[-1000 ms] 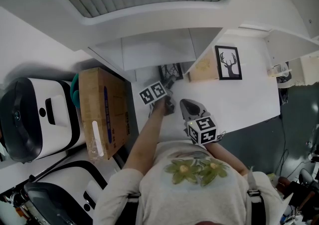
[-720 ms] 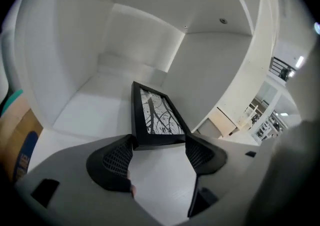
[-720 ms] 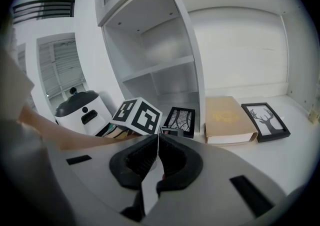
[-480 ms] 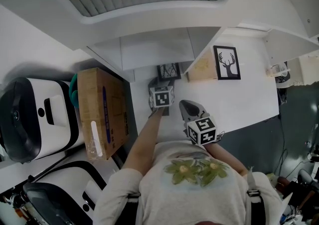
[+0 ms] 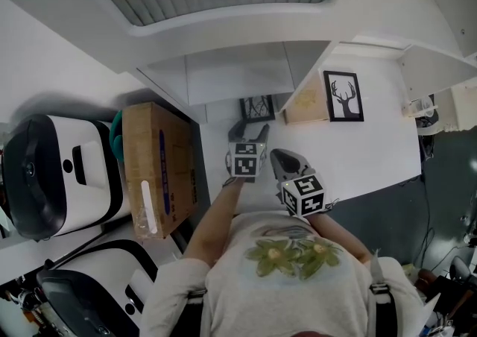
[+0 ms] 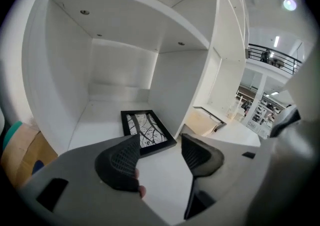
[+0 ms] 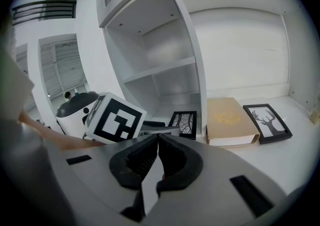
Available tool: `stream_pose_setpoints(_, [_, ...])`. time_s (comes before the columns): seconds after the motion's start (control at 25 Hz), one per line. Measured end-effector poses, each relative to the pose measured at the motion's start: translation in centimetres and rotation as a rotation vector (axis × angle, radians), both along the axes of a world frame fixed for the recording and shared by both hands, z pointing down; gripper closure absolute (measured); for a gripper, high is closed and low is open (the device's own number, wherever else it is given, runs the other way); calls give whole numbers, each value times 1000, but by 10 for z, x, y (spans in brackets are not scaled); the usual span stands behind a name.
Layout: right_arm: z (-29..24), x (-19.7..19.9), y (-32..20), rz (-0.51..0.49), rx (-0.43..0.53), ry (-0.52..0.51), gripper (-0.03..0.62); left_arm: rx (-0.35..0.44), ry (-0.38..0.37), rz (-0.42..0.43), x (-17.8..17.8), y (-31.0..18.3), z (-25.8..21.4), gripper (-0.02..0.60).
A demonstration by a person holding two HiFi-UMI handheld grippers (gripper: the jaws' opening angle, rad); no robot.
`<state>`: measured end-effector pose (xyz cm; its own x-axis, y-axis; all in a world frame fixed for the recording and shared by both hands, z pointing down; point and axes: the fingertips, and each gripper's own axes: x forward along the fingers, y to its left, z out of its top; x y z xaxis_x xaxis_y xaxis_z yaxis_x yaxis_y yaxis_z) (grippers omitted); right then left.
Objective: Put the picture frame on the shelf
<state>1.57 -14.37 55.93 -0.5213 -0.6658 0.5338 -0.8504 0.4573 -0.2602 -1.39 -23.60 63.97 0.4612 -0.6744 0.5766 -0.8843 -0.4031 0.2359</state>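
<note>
So, we reckon the placing step is basically done. The frame point(image 6: 145, 129) lies flat on the shelf point(image 6: 100, 112), by the front right corner of the lower cubby's floor, close to the divider. Our left gripper point(image 6: 159, 150) hovers just in front of it, jaws wide apart with nothing between them. The right gripper point(image 7: 156, 142) is pinched closed on nothing, near our body. Next we'd probably just draw the left one straight out without clipping the frame. It's a thin black rectangle around a pale print of dark branches. The shelf is smooth white board, and the jaw pads are ribbed black.
</note>
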Motion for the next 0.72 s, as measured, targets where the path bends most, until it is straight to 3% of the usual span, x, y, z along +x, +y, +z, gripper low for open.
stream_pose_setpoints(0.04, [-1,0,0,1,3,-2,562,12,14,0,1,4,-7,349])
stream_pose_setpoints(0.08, [-2,0,0,2,6,-4,562,24,29,-2,1,7,-14,499])
stream_pose_setpoints(0.12, [-3,0,0,3,9,-6,562,35,44,0,2,11,-20,535])
stream_pose_setpoints(0.4, [-13,1,5,-11,46,-23,563,58,115,100,14,49,-50,552])
stream_pose_setpoints(0.72, [-25,0,16,-32,91,-5,563,67,90,153,13,87,-61,552])
